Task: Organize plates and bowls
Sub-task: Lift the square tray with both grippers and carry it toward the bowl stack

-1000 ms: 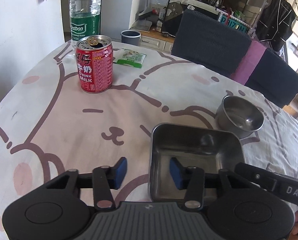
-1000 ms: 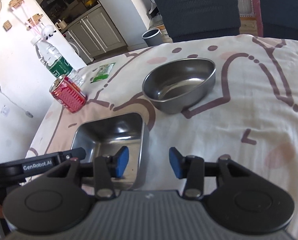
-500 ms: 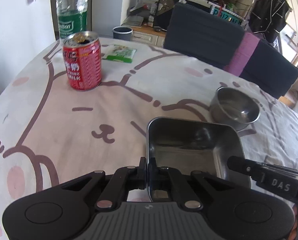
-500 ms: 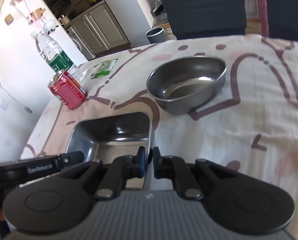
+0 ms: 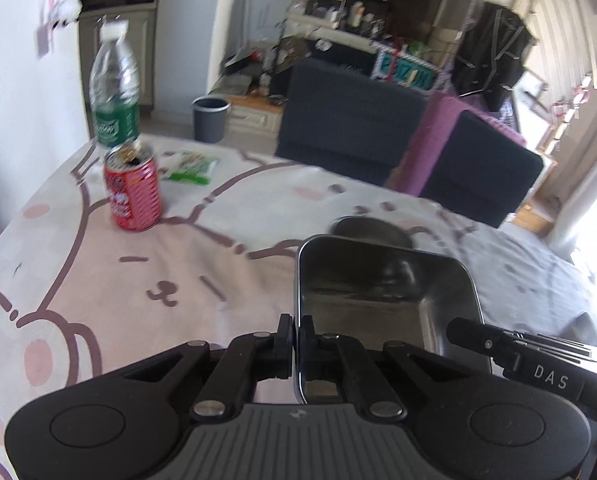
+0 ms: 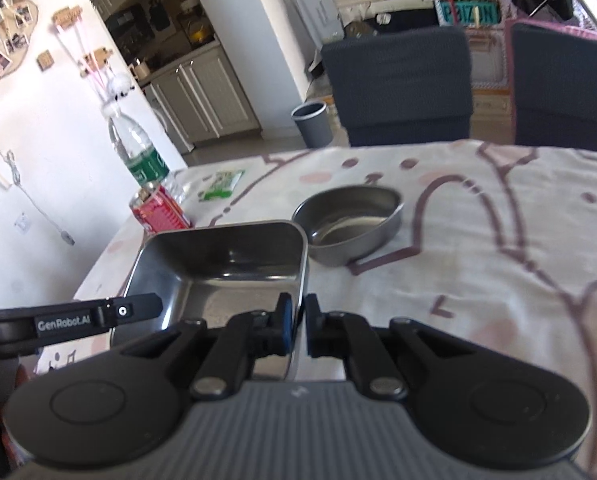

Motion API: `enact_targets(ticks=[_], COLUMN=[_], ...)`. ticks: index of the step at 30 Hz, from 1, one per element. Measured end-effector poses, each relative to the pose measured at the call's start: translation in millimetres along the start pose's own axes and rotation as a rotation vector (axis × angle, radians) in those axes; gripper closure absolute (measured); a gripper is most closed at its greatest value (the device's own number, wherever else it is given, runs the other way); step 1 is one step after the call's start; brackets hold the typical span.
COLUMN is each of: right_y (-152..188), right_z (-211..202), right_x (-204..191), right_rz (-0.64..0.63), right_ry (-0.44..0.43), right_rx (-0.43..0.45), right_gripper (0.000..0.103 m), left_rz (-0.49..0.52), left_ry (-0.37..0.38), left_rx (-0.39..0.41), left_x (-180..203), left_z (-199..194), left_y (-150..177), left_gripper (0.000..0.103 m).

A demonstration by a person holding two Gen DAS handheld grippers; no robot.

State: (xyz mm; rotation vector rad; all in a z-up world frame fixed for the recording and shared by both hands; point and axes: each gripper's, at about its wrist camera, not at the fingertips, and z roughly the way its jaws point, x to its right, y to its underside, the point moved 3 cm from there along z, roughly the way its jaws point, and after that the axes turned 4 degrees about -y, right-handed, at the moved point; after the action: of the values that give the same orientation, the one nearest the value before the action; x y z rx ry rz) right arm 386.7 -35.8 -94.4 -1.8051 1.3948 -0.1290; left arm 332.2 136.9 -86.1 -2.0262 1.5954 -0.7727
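Tablecloth [image 6: 478, 280] bears one bowl [image 6: 348, 224]; two tools grip one tray [image 6: 222, 264].

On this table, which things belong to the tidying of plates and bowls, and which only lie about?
Job: square steel tray, gripped by left gripper and right gripper; oval steel bowl.
Lying about: red milk can; water bottle; green packet.
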Motion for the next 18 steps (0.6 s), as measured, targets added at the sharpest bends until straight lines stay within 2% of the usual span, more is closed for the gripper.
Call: enact_targets(ticks=[10,18], right_y=[15.9,44.4], right_z=[-111.3,-179.6], right_x=[16.2,43.6], right_rz=[-0.013,0.025], right_ry=[0.064,0.132], right_rx=[0.114,0.162], right_gripper=[0.094,0.094], left_rz=[0.047,0.09], left_ry=[0.105,0.203], left_rx=[0.097,0.105], left_x=[69.0,122.6], left_z=[-75.4,-99.8], left_y=[25.0,52.5], left_gripper=[0.1,0.099])
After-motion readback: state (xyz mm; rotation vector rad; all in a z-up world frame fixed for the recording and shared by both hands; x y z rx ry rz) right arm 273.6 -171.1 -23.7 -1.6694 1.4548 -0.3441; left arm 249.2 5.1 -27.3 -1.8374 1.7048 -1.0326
